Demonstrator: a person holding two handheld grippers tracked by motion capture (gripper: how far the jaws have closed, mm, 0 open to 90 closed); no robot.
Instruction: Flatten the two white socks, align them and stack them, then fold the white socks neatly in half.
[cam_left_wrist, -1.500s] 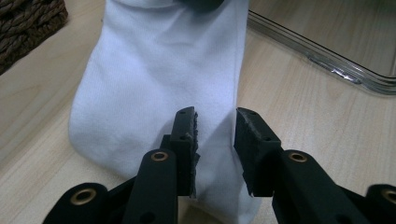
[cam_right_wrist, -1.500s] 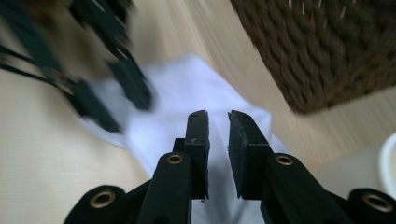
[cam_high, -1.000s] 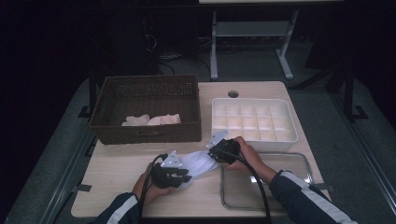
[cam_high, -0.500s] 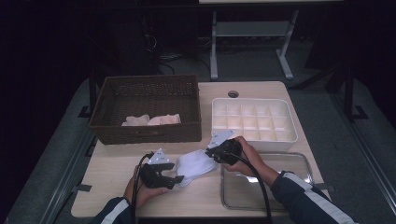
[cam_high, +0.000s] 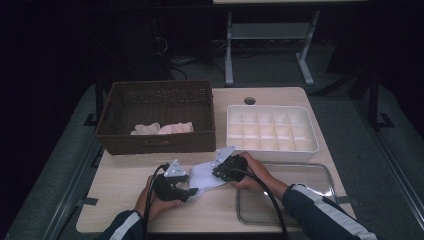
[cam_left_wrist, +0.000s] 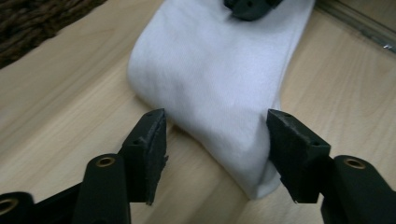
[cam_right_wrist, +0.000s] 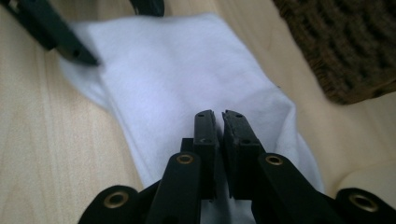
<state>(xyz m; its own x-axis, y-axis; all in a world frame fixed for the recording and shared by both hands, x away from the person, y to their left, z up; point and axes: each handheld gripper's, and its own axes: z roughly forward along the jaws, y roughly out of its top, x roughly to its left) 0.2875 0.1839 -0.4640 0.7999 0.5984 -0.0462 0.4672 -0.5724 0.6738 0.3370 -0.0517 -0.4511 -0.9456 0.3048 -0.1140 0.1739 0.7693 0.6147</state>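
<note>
The left gripper (cam_left_wrist: 212, 135) has just been opening and now stands wide, its black pads astride the near end of the soft white cloth sock (cam_left_wrist: 219, 88) without pressing it; against the view a second ago, where it was pinched on that end, this reads as a release, probably to re-grip for folding. The right gripper (cam_right_wrist: 220, 122) is clamped narrow on the opposite end, seemingly with fabric between the pads, though the nip is partly hidden; the sock lies flat, smooth and doubled on the pale wooden table (cam_high: 125, 180), in front of the dark woven basket (cam_high: 157, 117).
</note>
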